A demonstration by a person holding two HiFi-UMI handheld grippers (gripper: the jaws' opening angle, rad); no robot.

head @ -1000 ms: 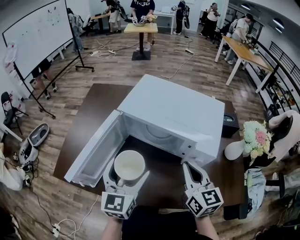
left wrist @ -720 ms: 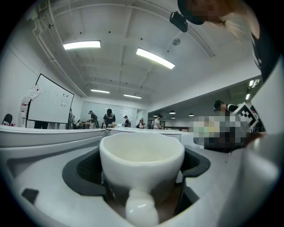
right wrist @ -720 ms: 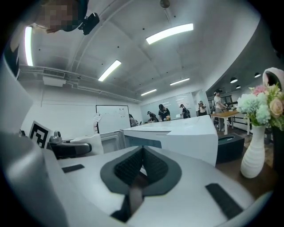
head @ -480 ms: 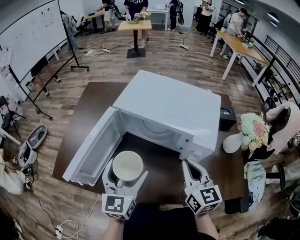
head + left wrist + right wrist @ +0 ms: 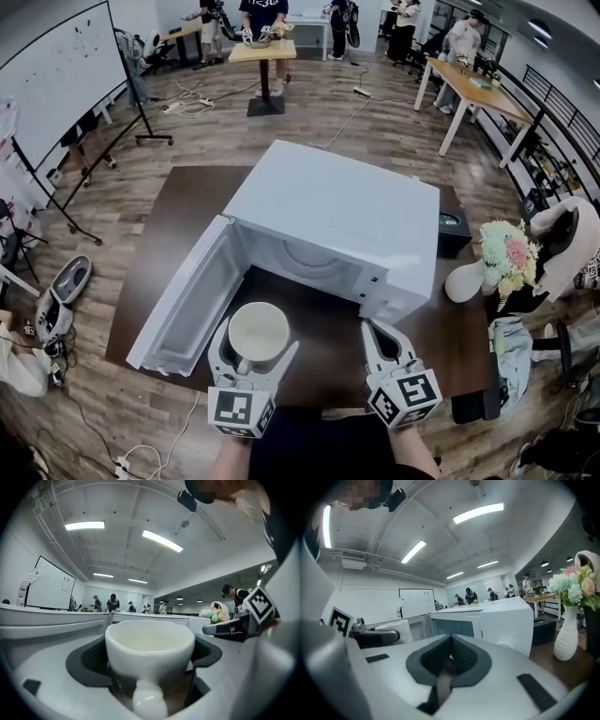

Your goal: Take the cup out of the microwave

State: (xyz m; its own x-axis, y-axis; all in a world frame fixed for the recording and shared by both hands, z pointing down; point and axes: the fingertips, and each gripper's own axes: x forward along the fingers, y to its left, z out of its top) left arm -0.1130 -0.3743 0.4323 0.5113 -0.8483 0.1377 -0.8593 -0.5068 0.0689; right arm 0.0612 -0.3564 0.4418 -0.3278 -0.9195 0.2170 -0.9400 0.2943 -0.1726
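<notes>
- Cup [image 5: 258, 332], white and upright, is outside the microwave [image 5: 342, 211], in front of its open mouth and above the dark table [image 5: 192, 202]. Its handle points back toward the person.
- Left tongs [image 5: 255, 345] have the cup between their jaws, which are set wide and closed on its sides. In the left gripper view the cup [image 5: 150, 648] fills the gap between the dark pads, and its inside looks empty.
- Whether the cup's base touches the table cannot be told.
- Microwave door [image 5: 192, 295] hangs open to the left, just beside the cup and the left tongs.
- Right tongs [image 5: 373, 330] are near the microwave's front right corner, well apart from the cup. In the right gripper view the right tongs [image 5: 450, 644] have their jaws pressed together with nothing between them.
- White vase [image 5: 466, 281] of flowers [image 5: 506, 258] stands to the right of the microwave, with a black box [image 5: 455, 232] behind it.
</notes>
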